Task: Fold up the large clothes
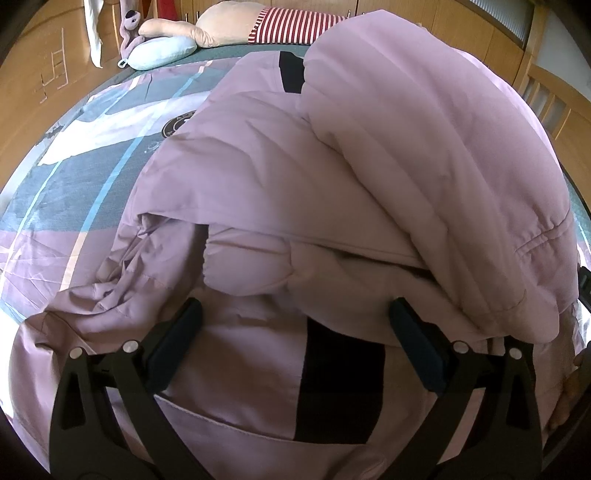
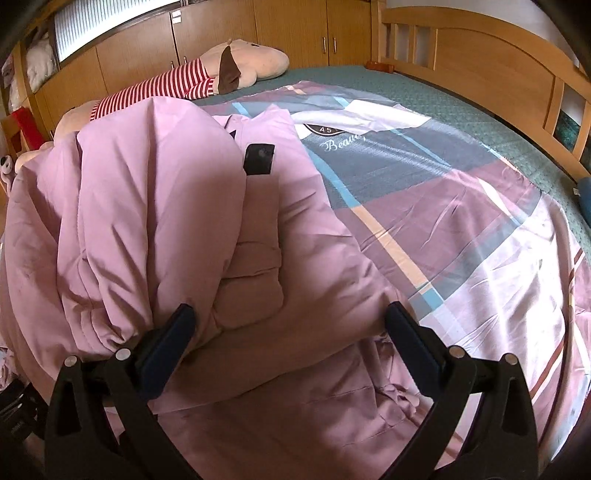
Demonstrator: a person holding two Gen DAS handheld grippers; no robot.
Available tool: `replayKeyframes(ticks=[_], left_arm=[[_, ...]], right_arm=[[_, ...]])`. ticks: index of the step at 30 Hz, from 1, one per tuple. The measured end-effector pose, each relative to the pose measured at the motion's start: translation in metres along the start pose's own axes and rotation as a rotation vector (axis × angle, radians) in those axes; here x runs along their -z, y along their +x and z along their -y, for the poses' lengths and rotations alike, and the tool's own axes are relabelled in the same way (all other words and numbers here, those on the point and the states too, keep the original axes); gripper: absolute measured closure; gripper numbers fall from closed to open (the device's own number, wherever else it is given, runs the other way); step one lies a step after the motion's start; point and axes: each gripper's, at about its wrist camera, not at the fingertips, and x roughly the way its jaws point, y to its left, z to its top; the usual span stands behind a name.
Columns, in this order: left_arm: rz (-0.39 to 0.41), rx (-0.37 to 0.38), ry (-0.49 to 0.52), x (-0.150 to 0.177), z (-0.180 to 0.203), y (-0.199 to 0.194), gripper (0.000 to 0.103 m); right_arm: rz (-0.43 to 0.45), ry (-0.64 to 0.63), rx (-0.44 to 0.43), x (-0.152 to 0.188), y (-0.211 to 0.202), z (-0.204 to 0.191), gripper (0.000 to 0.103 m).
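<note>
- Left wrist view: the left hand-held gripper (image 1: 295, 314) is spread wide, its dark fingers (image 1: 177, 332) pinching nothing, hovering just above the pink padded jacket (image 1: 277, 177) that lies bunched on the bed.
- A thick folded sleeve (image 1: 424, 166) of the jacket is draped over the body on the right; a black strip (image 1: 340, 380) runs down the fabric between the fingers, and a black tab (image 1: 291, 72) shows farther up.
- Only this view shows a pale blue cushion (image 1: 162, 53) and a purple soft toy (image 1: 131, 26) at the far edge, next to a plush toy in a red-and-white striped top (image 1: 288, 24).
- Right wrist view: the right hand-held gripper (image 2: 288, 321) is also spread apart and grips nothing; its left finger touches the sleeve's gathered cuff (image 2: 110, 332).
- Only here the wooden headboard (image 2: 480, 55) and wardrobe doors (image 2: 295, 29) appear.
- The patterned bedsheet (image 2: 461, 229) carries a round badge reading "AS" and script starting "Beau", the rest hidden by a fold.
- The black tab (image 2: 259, 158) has no legible text.
</note>
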Motion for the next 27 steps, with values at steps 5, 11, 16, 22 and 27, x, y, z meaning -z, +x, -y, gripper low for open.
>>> replayKeyframes(ticks=[5, 11, 16, 22, 27], left_arm=[[0.001, -0.006, 0.003, 0.001, 0.005, 0.0, 0.002], [0.006, 0.003, -0.005, 0.0, 0.004, -0.004, 0.002], [0.127, 0.057, -0.066, -0.008, -0.008, -0.037, 0.002], [0.072, 0.013, -0.098, -0.01, -0.021, -0.02, 0.002], [0.038, 0.013, -0.104, -0.008, -0.023, -0.014, 0.002]], right_arm=[[0.0, -0.002, 0.001, -0.001, 0.002, 0.001, 0.001], [0.119, 0.043, -0.047, -0.007, -0.028, 0.008, 0.001], [0.382, 0.001, -0.09, -0.011, -0.079, 0.004, 0.001], [0.272, -0.24, -0.156, 0.003, -0.059, -0.041, 0.001], [0.09, -0.342, -0.149, 0.015, -0.021, -0.059, 0.001]])
